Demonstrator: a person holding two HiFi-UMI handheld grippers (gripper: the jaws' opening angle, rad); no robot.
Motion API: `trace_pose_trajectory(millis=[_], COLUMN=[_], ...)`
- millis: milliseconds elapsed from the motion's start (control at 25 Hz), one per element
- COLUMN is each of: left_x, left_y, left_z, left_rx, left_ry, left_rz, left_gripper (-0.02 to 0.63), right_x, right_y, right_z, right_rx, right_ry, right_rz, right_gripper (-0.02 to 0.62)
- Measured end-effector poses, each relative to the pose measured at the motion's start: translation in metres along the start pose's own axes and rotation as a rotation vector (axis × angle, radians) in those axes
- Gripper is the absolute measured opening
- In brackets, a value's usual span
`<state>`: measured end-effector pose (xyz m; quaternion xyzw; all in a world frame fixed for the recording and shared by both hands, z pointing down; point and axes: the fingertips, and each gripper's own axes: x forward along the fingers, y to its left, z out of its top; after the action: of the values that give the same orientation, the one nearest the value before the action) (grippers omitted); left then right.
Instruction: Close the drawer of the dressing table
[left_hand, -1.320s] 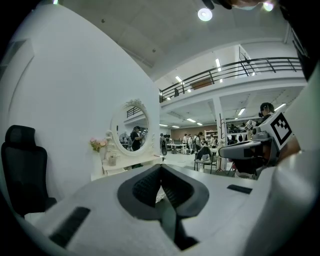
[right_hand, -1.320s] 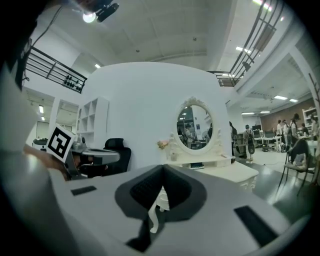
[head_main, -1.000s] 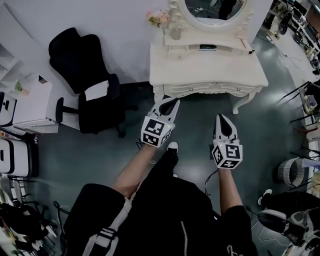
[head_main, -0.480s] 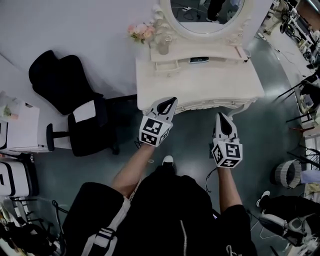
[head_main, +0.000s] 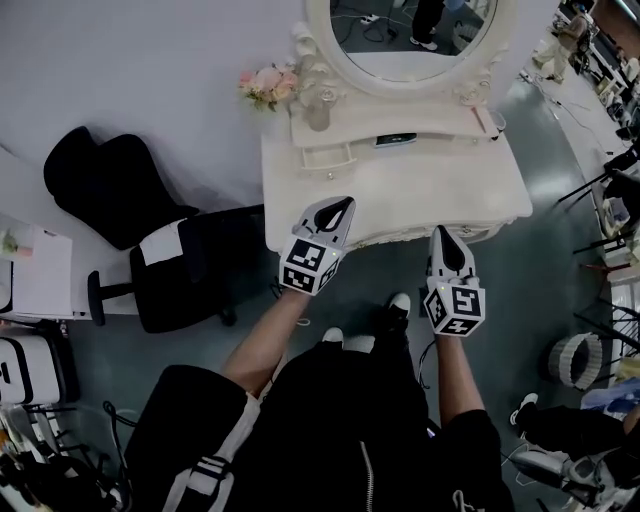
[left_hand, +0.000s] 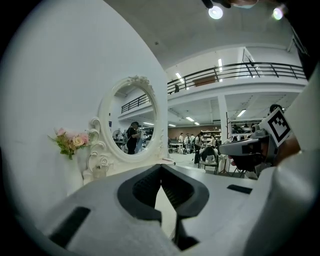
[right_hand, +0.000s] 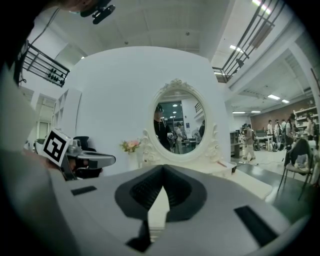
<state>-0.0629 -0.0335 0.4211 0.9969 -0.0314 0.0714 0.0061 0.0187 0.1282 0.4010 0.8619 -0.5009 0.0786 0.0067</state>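
Observation:
The white dressing table (head_main: 430, 190) with its oval mirror (head_main: 410, 35) stands right ahead in the head view. A small drawer (head_main: 326, 157) under its raised back shelf sticks out a little. My left gripper (head_main: 344, 204) is shut and empty, its tips over the table's front left edge. My right gripper (head_main: 442, 233) is also shut and empty, at the front edge further right. In the left gripper view the shut gripper (left_hand: 161, 168) points level at the mirror (left_hand: 132, 127). In the right gripper view the gripper (right_hand: 162, 170) faces the mirror (right_hand: 180, 125) too.
Pink flowers (head_main: 262, 84) and a glass vase (head_main: 318, 112) sit at the table's back left, a dark phone (head_main: 396, 139) on the shelf. A black office chair (head_main: 150, 235) stands left of the table. A white cabinet (head_main: 35, 272) is far left, a basket (head_main: 576, 360) right.
The person has walked up to the dressing table. Both grippers, still shut, went from short of the table to over its front edge.

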Motion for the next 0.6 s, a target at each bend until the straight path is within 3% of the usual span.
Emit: trace_pose_trajectory(millis=[320, 600], left_x=[0.07, 0.117], left_y=[0.037, 0.078], left_z=[-0.003, 0.003], left_rx=[-0.011, -0.063], left_ry=[0.024, 0.038], left_rz=[0.105, 0.339], left_gripper=[0.005, 0.005], right_x=[0.093, 0.194], right_y=[-0.045, -0.079], right_z=[0.002, 0.023], right_rx=[0.013, -0.031], right_ry=[0.011, 0.039], right_rz=[0.118, 0.347], right_gripper=[0.003, 0.003])
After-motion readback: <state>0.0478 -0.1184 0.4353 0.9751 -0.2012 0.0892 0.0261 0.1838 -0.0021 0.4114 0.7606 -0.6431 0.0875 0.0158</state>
